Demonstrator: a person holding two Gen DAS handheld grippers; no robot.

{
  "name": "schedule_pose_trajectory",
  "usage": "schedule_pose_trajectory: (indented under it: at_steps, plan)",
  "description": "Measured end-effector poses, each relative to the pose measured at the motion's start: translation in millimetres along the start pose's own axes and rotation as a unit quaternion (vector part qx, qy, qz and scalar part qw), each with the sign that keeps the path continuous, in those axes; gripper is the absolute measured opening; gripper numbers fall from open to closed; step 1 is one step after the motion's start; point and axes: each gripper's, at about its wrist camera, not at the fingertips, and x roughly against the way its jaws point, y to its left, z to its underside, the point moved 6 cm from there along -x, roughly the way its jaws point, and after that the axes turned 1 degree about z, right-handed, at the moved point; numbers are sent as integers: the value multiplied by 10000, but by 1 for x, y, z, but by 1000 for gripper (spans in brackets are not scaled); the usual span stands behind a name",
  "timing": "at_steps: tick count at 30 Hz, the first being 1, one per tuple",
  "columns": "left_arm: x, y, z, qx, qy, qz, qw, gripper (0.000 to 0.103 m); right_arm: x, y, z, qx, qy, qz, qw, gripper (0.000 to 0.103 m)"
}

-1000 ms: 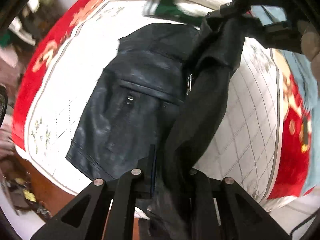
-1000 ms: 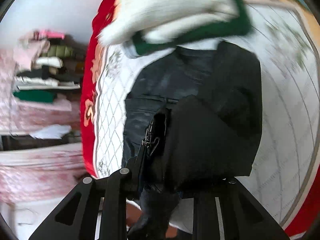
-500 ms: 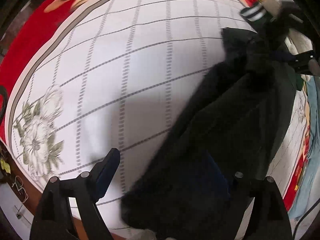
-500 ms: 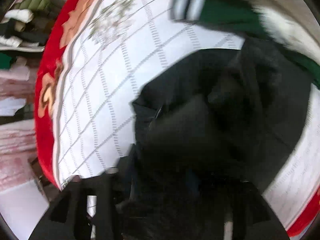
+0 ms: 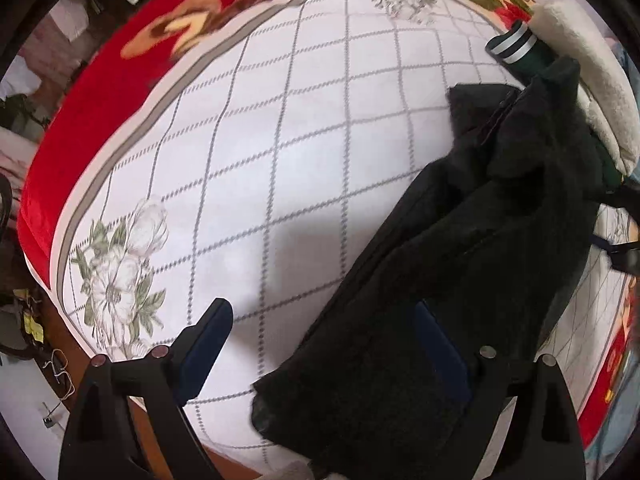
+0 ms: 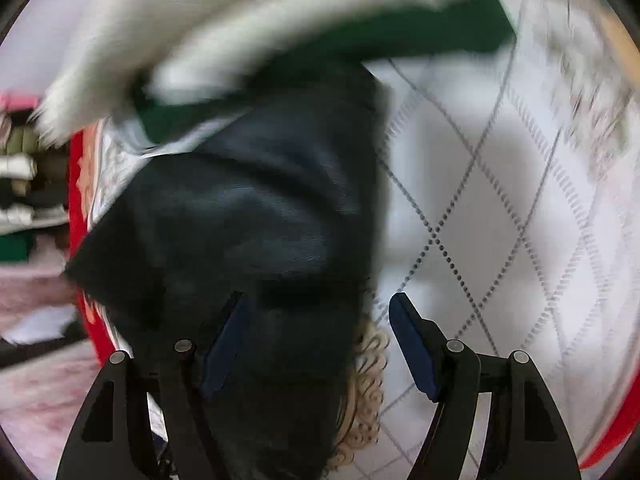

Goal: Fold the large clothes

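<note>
A black jacket (image 5: 480,240) lies folded over on the white quilted bedspread (image 5: 280,140), reaching from the lower middle to the upper right of the left wrist view. My left gripper (image 5: 324,344) hangs above its near end, jaws wide and still opening; the left pad is over bare quilt, the right over the cloth, neither pressing. The right wrist view is blurred. There the jacket (image 6: 248,208) fills the centre left, with curly cream lining (image 6: 368,380) at its edge. My right gripper (image 6: 320,340) is opening too, with fabric lying loose between its fingers.
A green and white fleecy garment (image 5: 520,46) lies at the jacket's far end and fills the top of the right wrist view (image 6: 240,20). A red flowered blanket (image 5: 100,92) borders the bedspread. Shelves of folded clothes (image 6: 20,168) stand beyond the bed's left edge.
Both grippers were shut on the lifted jacket a second ago. They have sunk towards the bed and opened, and the jacket now lies folded over on the quilt.
</note>
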Motion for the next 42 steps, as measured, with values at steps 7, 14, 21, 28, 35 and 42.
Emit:
schedule_pose_trajectory:
  at_steps: [7,14,21,28,35,42]
  plan:
    - [3,-37,-21,-497,-226,-235,9982,93,2,-7,14,-276,-406,-992,9939,27]
    - [21,-49,2,-995,-181,-334,9943,93,58,-80,119,-998,26,-5,9950,30]
    - [24,-51,23,-821,-75,-241,9963,93,137,-108,156,-873,188,815,9927,53]
    - [17,-50,25,-655,-240,-397,9968,93,126,-20,90,-459,155,-165,9987,81]
    - [-12,-46,29,-768,-220,-611,9949,93,45,13,64,-592,419,769,9944,8]
    - [-42,-29,57,-816,56,-564,9951,93,103,61,92,-56,29,651,9979,6]
